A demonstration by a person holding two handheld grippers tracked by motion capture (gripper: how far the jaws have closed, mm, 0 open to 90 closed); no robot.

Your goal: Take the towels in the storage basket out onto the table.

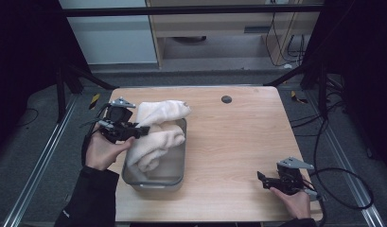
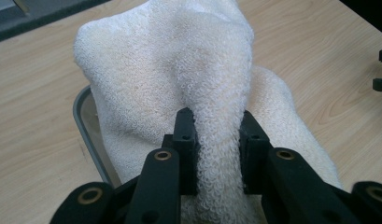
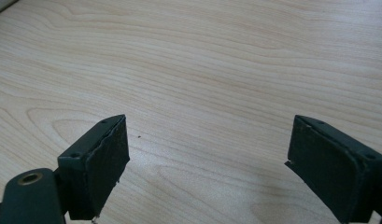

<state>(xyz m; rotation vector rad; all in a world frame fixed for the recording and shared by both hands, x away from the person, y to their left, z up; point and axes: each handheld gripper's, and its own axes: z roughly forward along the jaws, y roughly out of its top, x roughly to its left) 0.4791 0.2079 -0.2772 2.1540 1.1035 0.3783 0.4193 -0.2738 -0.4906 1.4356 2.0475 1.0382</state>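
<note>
Left tool [image 2: 215, 140] clamped on fold of towel [image 2: 179, 70]. Towel bunched, half in tray [image 1: 155, 182], far end draped over tray's far rim. Tray near desk's [image 1: 238, 137] left edge, toward near side. Right tool [image 1: 263, 180] at near-right corner, jaws wide apart, nothing between.

No readable text, label or number shows anywhere.
</note>
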